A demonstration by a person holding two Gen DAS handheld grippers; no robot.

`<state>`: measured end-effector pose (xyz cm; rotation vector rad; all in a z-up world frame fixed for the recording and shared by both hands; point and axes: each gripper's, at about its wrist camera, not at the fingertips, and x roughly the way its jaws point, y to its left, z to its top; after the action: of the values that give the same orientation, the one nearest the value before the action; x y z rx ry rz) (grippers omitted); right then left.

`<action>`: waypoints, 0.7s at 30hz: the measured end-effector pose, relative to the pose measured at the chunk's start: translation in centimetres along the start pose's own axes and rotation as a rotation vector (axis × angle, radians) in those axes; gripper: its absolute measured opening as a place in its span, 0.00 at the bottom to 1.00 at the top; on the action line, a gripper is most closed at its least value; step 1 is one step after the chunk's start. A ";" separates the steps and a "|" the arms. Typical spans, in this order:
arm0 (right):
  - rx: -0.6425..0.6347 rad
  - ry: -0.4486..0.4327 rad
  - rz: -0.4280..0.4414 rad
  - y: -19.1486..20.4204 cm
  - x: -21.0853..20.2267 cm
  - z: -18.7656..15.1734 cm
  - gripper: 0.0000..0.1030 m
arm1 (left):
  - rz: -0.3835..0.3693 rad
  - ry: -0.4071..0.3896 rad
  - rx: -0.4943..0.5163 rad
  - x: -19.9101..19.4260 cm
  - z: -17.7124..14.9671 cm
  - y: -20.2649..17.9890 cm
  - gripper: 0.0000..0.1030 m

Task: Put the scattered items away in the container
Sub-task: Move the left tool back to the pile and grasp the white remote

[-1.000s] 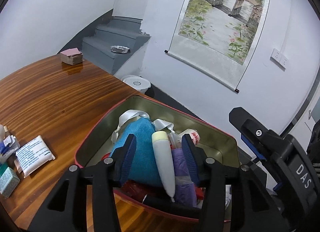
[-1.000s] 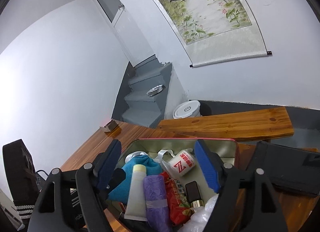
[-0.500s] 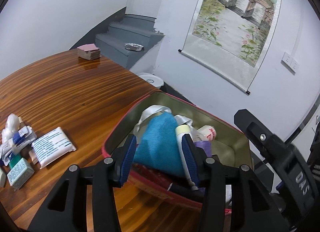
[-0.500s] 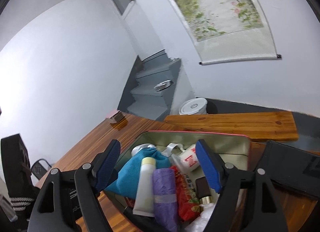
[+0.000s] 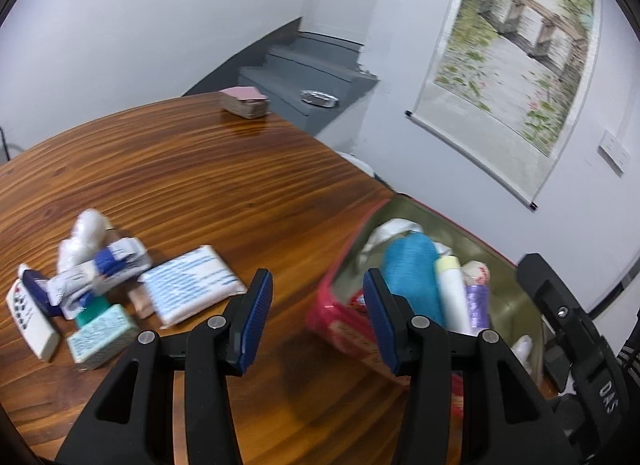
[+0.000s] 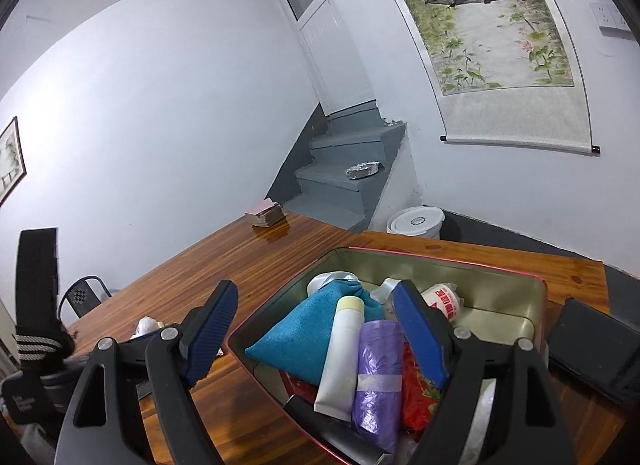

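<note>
The left gripper (image 5: 316, 317), jaws apart and empty, has swung from over the tin (image 5: 516, 297) toward the scattered packets (image 5: 192, 289) left of it, likely fetching another; right gripper (image 6: 316, 341) hovers open, empty, above the tin.

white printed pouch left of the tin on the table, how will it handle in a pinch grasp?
The white printed pouch looks soft and pillowy, so it would probably squash between the pads rather than stay stiff. It lies flat on the wooden table, so rolling seems unlikely. Its smooth wrapper may be somewhat slippery.
</note>
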<state>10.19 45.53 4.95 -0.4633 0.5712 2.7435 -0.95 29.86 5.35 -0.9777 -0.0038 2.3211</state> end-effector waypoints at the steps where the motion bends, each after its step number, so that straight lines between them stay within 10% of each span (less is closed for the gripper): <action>1: 0.000 0.002 -0.002 0.0 0.1 -0.1 0.81 | 0.010 0.001 -0.009 -0.1 0.0 0.7 0.49; 21: -0.112 0.033 0.032 2.4 0.6 -1.4 0.81 | 0.308 -0.002 -0.228 -2.9 -1.9 14.5 0.49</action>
<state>9.15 42.96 4.35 -0.5316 0.4373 2.8135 -5.90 16.10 2.51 -1.1566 -0.1299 2.6474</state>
